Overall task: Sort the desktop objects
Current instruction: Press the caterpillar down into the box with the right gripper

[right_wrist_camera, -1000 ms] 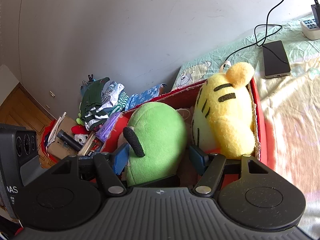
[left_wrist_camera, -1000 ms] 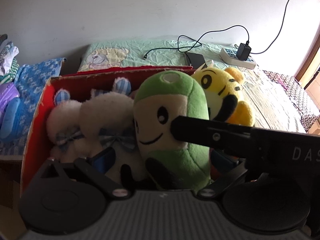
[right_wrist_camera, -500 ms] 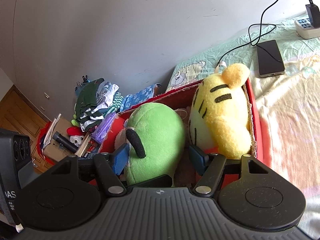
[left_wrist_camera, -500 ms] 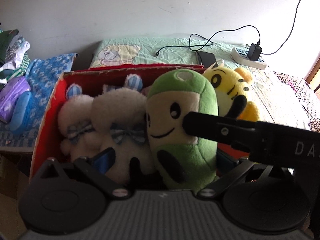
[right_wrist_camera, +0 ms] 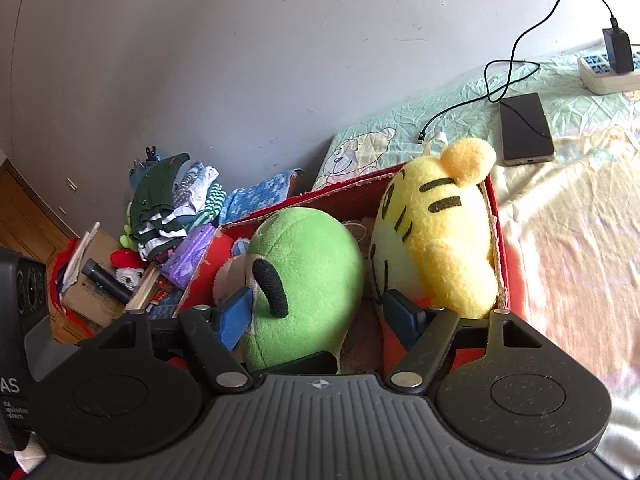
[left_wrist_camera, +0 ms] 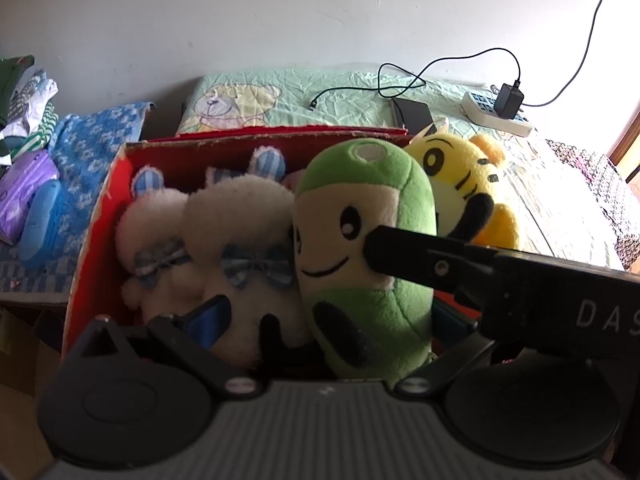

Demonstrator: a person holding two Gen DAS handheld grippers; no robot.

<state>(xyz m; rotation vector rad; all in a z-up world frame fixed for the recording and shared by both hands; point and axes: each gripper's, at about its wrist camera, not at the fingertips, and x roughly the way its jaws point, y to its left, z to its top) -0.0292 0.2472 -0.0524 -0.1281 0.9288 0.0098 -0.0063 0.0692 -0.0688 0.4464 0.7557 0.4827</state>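
the green toy (right_wrist_camera: pixel 304 280) now sits lower in the red box (left_wrist_camera: pixel 248 148) beside the tiger (right_wrist_camera: pixel 436 248), packing nearly done, with right gripper (right_wrist_camera: pixel 320 316) fingers wide around it and left gripper (left_wrist_camera: pixel 320 320) fingers wide too.

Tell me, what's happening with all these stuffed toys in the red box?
A person is sorting plush toys with a handheld gripper in each hand. The right gripper is around the green plush, its fingers on either side, in the red box. Whether it is squeezing is unclear. The left gripper hovers open in front of the box. Beside the green plush are a yellow tiger plush and two white bunny plushes, all packed upright in the box.
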